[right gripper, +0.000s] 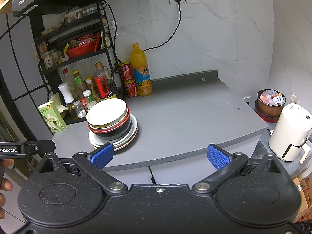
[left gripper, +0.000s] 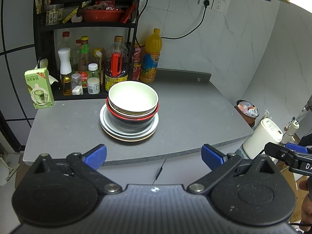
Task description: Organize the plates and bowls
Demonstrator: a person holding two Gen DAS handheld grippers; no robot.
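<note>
A cream white round bowl (left gripper: 133, 96) is sitting on top of a stack. Under it is a red-rimmed black bowl (left gripper: 132, 119), and a thin tan rim is peeking out between the two. The bowls are resting on a pile of flat grey and white plates (left gripper: 128, 134) with a pink edge at the bottom. The stack is standing on the grey stone bench (left gripper: 195, 117), ahead of the left claw (left gripper: 154, 155) and ahead and to the left of the right claw (right gripper: 159, 156). Both claws are hanging near the bench's front edge with their blue pads (left gripper: 95, 156) wide apart, holding nothing.
</note>
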